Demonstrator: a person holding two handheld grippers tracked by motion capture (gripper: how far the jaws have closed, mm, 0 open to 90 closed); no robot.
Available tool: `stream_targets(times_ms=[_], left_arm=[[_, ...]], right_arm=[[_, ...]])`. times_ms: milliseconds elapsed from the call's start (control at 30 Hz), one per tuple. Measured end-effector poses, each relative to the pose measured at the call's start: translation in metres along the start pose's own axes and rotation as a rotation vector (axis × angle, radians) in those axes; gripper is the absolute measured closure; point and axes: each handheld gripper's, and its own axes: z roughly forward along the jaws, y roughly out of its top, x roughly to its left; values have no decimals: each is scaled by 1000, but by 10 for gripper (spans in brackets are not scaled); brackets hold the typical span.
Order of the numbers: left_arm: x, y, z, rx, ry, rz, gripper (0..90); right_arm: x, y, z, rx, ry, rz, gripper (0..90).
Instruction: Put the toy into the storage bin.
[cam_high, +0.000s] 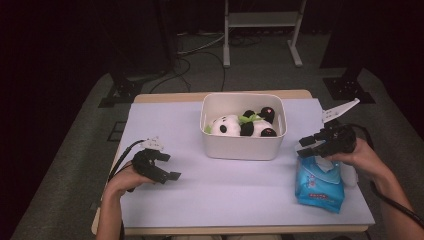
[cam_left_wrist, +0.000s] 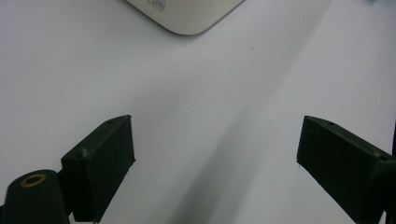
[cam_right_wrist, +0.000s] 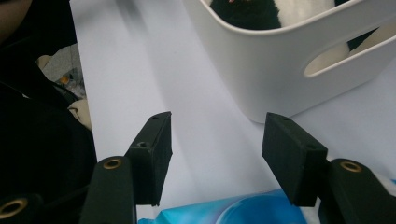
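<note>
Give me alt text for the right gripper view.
The right gripper, jaws open and empty, hovers just over a blue wipes pack on the pale table cover. Ahead stands a white bin with a handle slot, a panda plush inside.

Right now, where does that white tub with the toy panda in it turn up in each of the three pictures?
High view: the white tub stands mid-table, toward the far edge, with the panda inside.
Left gripper view: one rounded corner of it at the top edge.
Right gripper view: upper right, its wall with the handle slot, beyond the open tool.
Shared landmark: the pale table cover that it stands on.
</note>
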Motion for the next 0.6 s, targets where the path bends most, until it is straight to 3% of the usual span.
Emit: stream_targets(times_ms=[600], left_arm=[[-3, 3, 1, 4, -4, 12, 103]], right_arm=[[9, -22, 3, -22, 10, 21, 402]])
